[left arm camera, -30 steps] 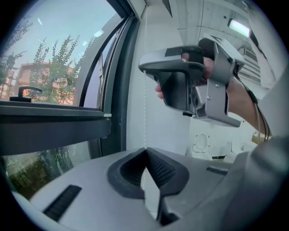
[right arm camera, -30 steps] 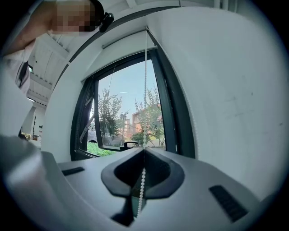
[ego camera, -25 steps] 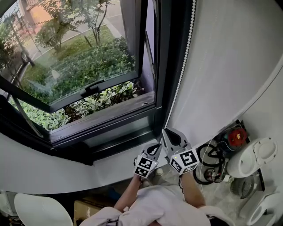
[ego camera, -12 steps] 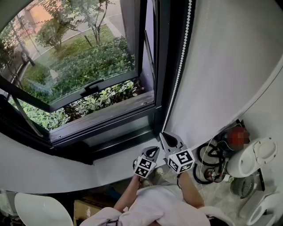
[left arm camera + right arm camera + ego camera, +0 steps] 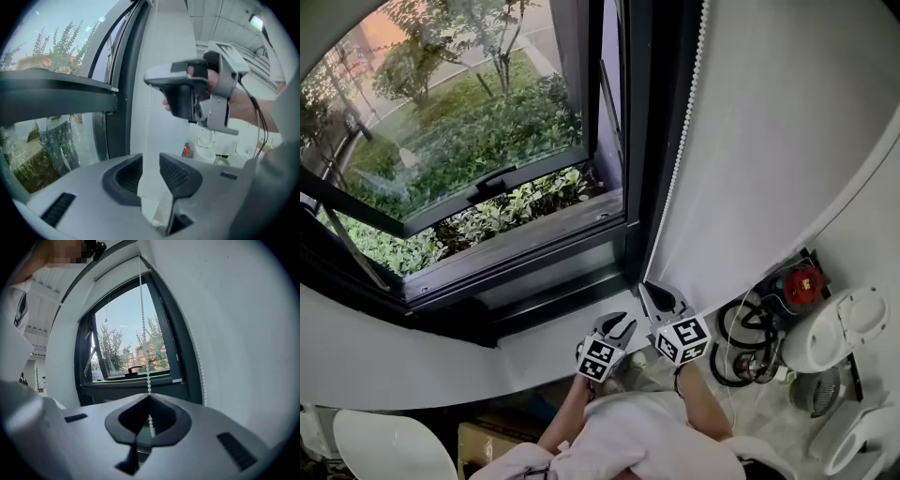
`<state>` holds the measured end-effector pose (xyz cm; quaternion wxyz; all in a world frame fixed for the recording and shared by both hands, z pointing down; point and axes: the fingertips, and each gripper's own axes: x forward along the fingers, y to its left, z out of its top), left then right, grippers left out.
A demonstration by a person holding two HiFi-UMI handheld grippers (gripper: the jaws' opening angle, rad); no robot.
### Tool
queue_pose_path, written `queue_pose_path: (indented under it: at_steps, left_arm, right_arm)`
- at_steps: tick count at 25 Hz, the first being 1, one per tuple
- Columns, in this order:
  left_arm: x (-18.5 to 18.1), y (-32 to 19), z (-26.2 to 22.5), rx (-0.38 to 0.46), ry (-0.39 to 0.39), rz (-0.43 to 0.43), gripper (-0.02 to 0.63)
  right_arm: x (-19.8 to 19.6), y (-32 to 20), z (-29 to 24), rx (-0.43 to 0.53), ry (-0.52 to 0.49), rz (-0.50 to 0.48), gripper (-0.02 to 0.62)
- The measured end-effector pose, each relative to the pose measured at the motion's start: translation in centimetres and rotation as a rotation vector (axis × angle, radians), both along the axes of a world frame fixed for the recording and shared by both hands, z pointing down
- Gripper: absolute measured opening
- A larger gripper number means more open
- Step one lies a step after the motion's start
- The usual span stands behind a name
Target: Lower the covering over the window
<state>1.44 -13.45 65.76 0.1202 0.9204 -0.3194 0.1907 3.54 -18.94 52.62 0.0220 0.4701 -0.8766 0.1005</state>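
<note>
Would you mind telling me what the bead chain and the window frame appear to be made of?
The bead chain looks like white plastic with a slight sheen: its beads are small, even and round. It could also be coated metal. The window frame is probably painted or anodised metal, dark grey and matte, judging by its slim straight profiles and crisp edges.

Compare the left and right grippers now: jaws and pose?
Jaws: the left gripper has them apart and opening, pressing nothing, with only a faint loose strand in the gap. The right gripper has them shut on the bead chain.
Pose: in the head view the right gripper's tip lies nearer the window, while the left gripper sits just behind it, alongside.
Both point up beside the window.
</note>
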Motion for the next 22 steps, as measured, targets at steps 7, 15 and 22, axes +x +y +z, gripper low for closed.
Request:
queue_pose_path:
  at_steps: [7, 15, 22]
  left_arm:
    - [-1.6, -1.0, -9.8, 0.138, 0.127, -0.018, 0.118]
    - [-1.1, -3.5, -25.3, 0.409, 0.279, 0.018, 0.117]
    - [1.4, -5.2, -33.8, 0.547, 0.333, 0.077, 0.115]
  right_arm:
    - [0.1, 0.2, 0.0, 0.001, -0.001, -0.002, -0.005]
    - [-0.1, 0.5, -0.2, 0.004, 0.003, -0.009, -0.005]
    - [-0.4, 0.7, -0.3, 0.006, 0.012, -0.012, -0.005]
